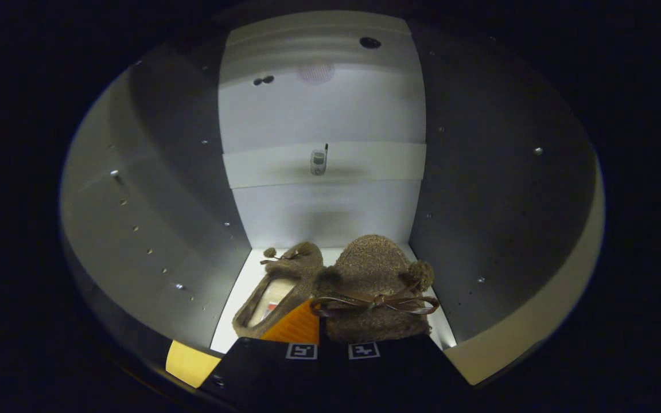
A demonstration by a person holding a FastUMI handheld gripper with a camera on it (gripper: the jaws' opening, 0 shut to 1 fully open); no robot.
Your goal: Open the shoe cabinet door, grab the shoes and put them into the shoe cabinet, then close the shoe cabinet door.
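I am looking into the open shoe cabinet (pixel 322 212), with its pale back wall ahead and its grey side walls on either side. Two brown fuzzy slippers with ribbon bows and pompoms lie side by side on the white cabinet floor (pixel 238 307). The left slipper (pixel 279 287) shows its open inside. The right slipper (pixel 373 287) lies over my right finger and hides its tip. My gripper (pixel 322 321) has its fingers close together, shut on the near inner edge of the right slipper. The left fingertip (pixel 297 327) shows between the two slippers.
A small metal fitting (pixel 318 162) sits on a white rail across the back wall. Rows of small shelf-pin holes and studs run along both side walls (pixel 152 218). The cabinet's pale front edge (pixel 537 321) curves round on the right.
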